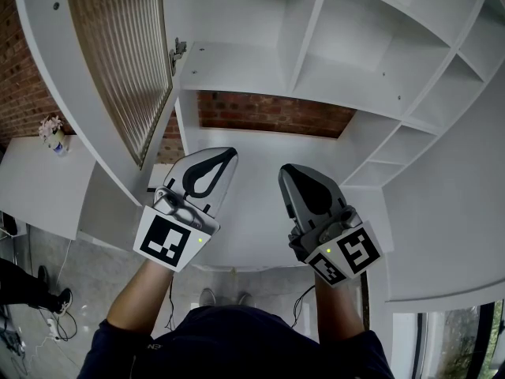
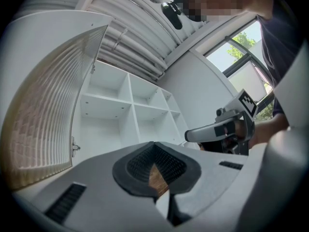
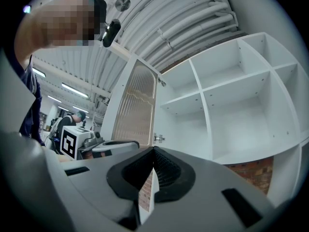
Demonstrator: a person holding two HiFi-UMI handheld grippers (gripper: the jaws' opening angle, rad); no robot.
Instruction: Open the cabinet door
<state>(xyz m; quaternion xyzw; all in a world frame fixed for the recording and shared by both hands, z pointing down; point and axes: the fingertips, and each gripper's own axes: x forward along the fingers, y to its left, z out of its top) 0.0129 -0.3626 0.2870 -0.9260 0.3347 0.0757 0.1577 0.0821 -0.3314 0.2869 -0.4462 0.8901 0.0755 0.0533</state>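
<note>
The cabinet door [image 1: 118, 61], white-framed with a ribbed glass panel, stands swung wide open to the left on its hinge [image 1: 179, 51]. It also shows in the left gripper view as the door [image 2: 43, 124] and in the right gripper view as the door [image 3: 135, 110]. Behind it the white cabinet [image 1: 355, 46] has bare shelves. My left gripper [image 1: 223, 158] and right gripper [image 1: 293, 172] hover side by side below the shelves. Both are shut with nothing held and touch neither the door nor the cabinet. Their tips meet in each gripper's own view, left gripper [image 2: 154, 146], right gripper [image 3: 153, 151].
A brick wall [image 1: 268, 113] shows in the gap under the upper shelves. A small vase of flowers [image 1: 54, 133] stands on a white table at the left. Someone's leg and shoe [image 1: 35, 290] are on the floor at lower left. Another person [image 3: 72, 120] stands far back.
</note>
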